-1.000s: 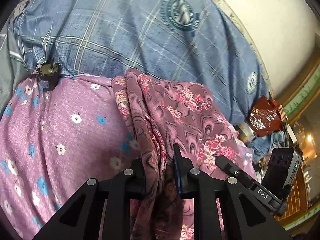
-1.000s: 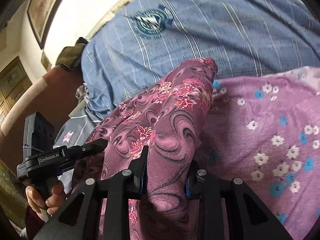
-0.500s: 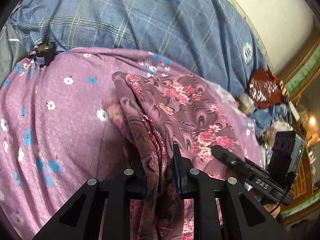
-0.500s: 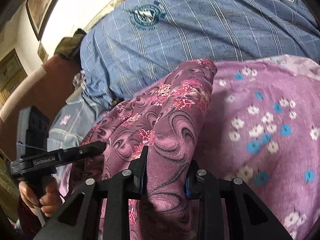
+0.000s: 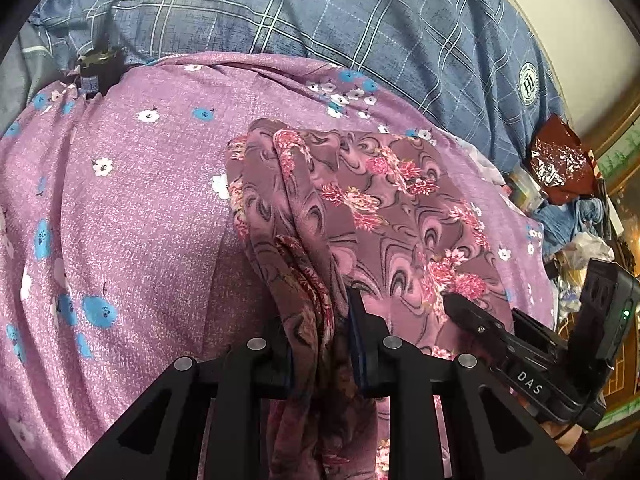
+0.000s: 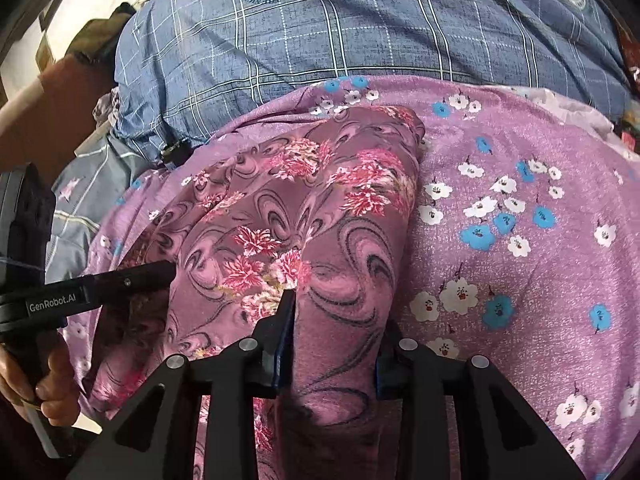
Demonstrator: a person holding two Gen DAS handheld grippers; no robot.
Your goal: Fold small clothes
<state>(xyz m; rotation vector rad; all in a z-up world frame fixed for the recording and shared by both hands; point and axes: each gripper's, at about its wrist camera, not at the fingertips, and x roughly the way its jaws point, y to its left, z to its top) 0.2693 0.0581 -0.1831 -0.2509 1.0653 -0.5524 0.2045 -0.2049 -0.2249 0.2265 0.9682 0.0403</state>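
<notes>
A mauve garment with pink flowers and dark swirls (image 5: 384, 216) lies folded on a lilac sheet with blue and white flowers (image 5: 132, 216). My left gripper (image 5: 320, 320) is shut on a bunched edge of the garment. My right gripper (image 6: 336, 320) is shut on the garment's other near edge (image 6: 312, 208). Each gripper shows in the other's view: the right one (image 5: 520, 344) at the lower right, the left one (image 6: 100, 284) at the left, held by a hand. The far fold of the garment rests on the lilac sheet (image 6: 520, 200).
A blue checked bedsheet with round crests (image 5: 320, 12) covers the bed beyond (image 6: 360, 32). A small dark bottle (image 5: 98, 70) stands at the lilac sheet's far left edge. A red foil bag (image 5: 560, 168) and cluttered items lie at the right.
Both grippers have pulled the garment toward me over the lilac sheet; its far fold has left the blue bedsheet and now lies well inside the lilac sheet.
</notes>
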